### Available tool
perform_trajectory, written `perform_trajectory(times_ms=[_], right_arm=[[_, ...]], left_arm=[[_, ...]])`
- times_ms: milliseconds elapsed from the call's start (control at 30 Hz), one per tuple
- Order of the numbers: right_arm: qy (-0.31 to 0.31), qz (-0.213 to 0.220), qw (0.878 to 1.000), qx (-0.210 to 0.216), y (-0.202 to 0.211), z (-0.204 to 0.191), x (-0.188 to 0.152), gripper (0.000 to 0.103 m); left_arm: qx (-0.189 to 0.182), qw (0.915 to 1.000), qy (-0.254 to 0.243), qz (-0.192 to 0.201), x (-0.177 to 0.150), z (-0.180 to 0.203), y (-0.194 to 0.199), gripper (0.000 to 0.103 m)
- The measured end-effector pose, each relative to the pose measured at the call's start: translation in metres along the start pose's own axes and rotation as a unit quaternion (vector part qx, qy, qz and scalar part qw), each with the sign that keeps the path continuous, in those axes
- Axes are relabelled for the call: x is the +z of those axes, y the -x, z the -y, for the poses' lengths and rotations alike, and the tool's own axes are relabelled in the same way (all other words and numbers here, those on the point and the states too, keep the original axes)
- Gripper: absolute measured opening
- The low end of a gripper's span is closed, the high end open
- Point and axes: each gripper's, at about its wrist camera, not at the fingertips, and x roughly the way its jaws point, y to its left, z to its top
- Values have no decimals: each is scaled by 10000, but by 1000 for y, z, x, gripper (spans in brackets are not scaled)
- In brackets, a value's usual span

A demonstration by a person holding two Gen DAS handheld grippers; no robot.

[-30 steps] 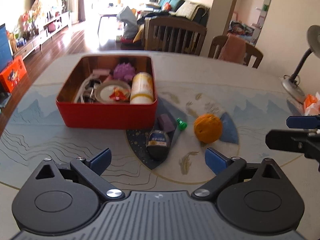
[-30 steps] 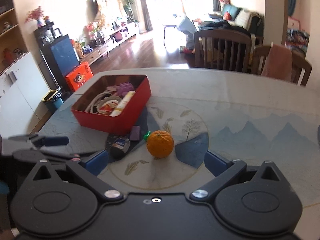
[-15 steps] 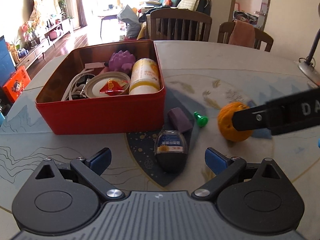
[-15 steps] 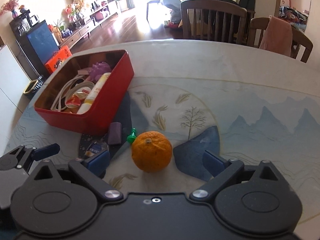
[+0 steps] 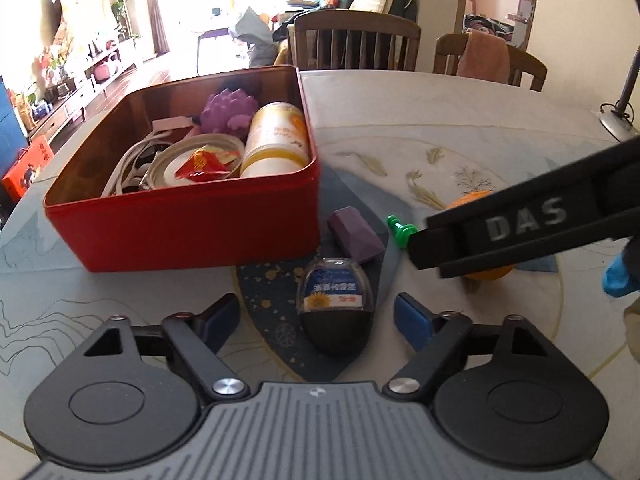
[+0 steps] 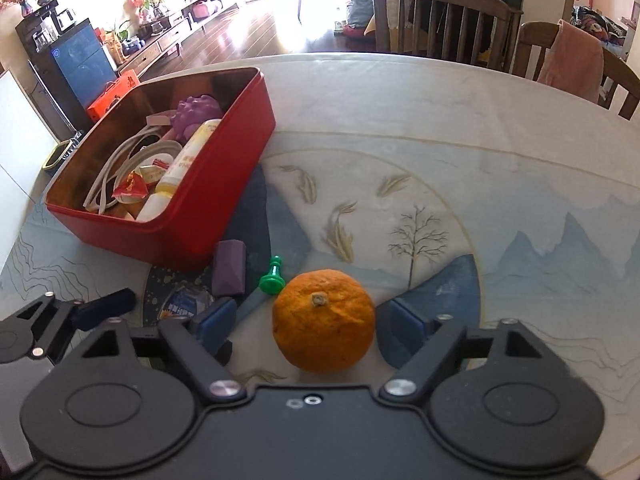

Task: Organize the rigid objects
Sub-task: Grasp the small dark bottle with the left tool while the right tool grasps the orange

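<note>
- White letters "DAS" are showing on the right gripper's (image 6: 304,322) black arm.
- The black egg-shaped case (image 5: 335,312) is wearing a blue label; its writing is too small to read.
- The left gripper (image 5: 316,316) is closing its jaws around that case, not touching yet.
- The right jaws are closing around the bumpy orange (image 6: 323,320) on the tabletop (image 6: 440,120), near the red box (image 6: 208,196).

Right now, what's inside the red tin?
The red tin holds a purple spiky toy, a yellow-and-white bottle lying down, a round lid with a red wrapper on it, and white cords. Whatever lies beneath them is covered.
</note>
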Motion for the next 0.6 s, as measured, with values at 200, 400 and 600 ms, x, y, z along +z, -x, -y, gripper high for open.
perform_trajectory(times_ms=[200,400,600], right_arm=[[8,-11,10000,-73,-1,0,-1,61],[-3,-6,10000,-76,2,4,-3,53],[53,-7,9999,-90,12,4,-9,53]], left_arm=[[-16,10000,-45,22,5,6,3,42],[-35,10000,11,-59,9,5,3,38],[-38,9998,80,-156,11,1,4,38]])
